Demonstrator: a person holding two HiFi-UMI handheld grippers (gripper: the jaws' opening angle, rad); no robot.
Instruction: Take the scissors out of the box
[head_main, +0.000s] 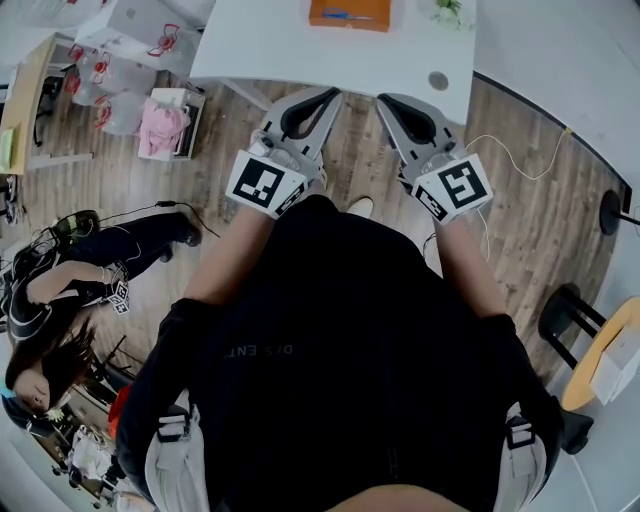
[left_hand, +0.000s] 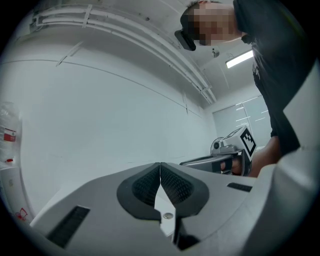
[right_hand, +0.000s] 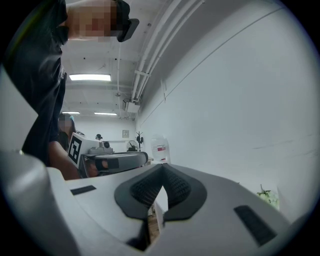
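Observation:
An orange box (head_main: 350, 14) lies on the white table (head_main: 280, 45) at the top of the head view; a small blue item rests on it, and I cannot make out scissors. My left gripper (head_main: 333, 93) and right gripper (head_main: 384, 99) hang side by side over the wooden floor, just short of the table's front edge and pointing towards it. Both are shut with nothing between the pads. The left gripper view shows its jaws (left_hand: 160, 165) pressed together before a white wall, with the right gripper (left_hand: 227, 154) beside them. In the right gripper view its jaws (right_hand: 162, 168) are likewise closed.
A grey disc (head_main: 438, 80) and a small plant (head_main: 450, 10) sit on the table. A person (head_main: 60, 290) sits on the floor at left, near a shelf with bags (head_main: 165, 120). A black stool (head_main: 570, 310) and a cable (head_main: 520, 160) are at right.

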